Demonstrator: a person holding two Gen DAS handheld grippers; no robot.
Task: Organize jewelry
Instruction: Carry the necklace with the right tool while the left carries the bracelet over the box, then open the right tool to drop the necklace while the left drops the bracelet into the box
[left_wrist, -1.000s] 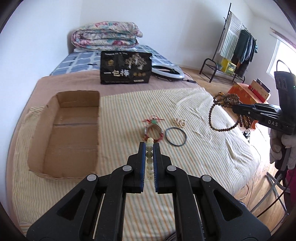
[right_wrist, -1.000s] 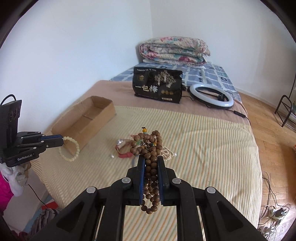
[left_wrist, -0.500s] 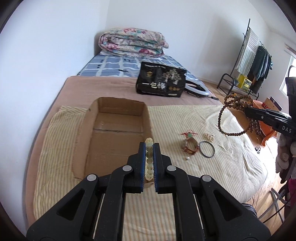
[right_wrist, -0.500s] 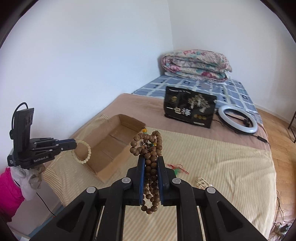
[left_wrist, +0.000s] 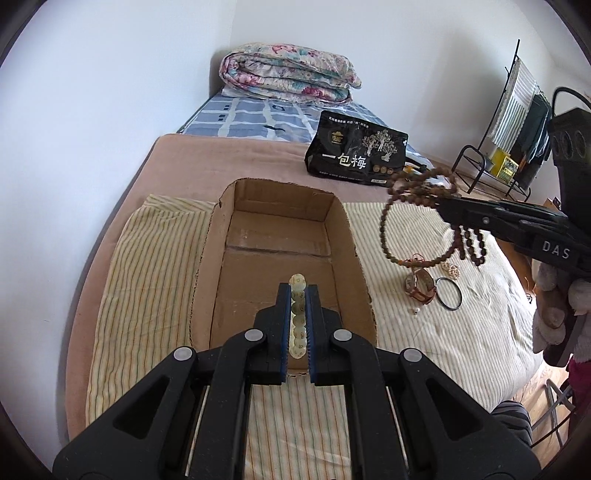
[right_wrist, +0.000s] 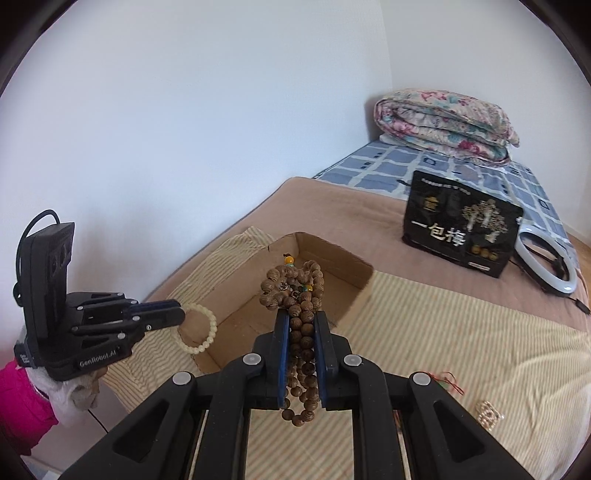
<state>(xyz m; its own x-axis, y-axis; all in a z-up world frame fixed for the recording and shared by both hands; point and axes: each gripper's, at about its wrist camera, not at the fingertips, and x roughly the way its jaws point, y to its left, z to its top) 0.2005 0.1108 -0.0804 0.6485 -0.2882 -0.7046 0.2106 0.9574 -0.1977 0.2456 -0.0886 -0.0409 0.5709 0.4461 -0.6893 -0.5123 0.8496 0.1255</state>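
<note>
White walls enclosed a bedroom where a bed (left_wrist: 236, 166) filled most of both views, its brown blanket overlaid with a striped cloth (left_wrist: 147, 280). At the head lay a folded floral quilt (left_wrist: 288, 74); nearer stood a black printed bag (left_wrist: 354, 153) with a white ring light (right_wrist: 546, 266) beside it, and a clothes rack (left_wrist: 517, 110) stood by the far wall.

On the striped cloth sat an open cardboard box (left_wrist: 210, 258), its bottom bare. Right of it on the cloth lay a red corded bracelet (left_wrist: 419, 288), a black ring (left_wrist: 448, 299) just beside it, and a small pale beaded piece (left_wrist: 451, 269).

Over the box's near end, the left gripper (left_wrist: 298, 291) was clamped on a pale bead bracelet (left_wrist: 297, 317), which hung as a loop from the jaws in the right wrist view. Toward the box's right side, the right gripper (right_wrist: 301, 325) was clenched on a bundled wooden bead necklace (right_wrist: 295, 291), one long loop dangling above the cloth. A gloved hand (left_wrist: 561, 306) carried that gripper.
</note>
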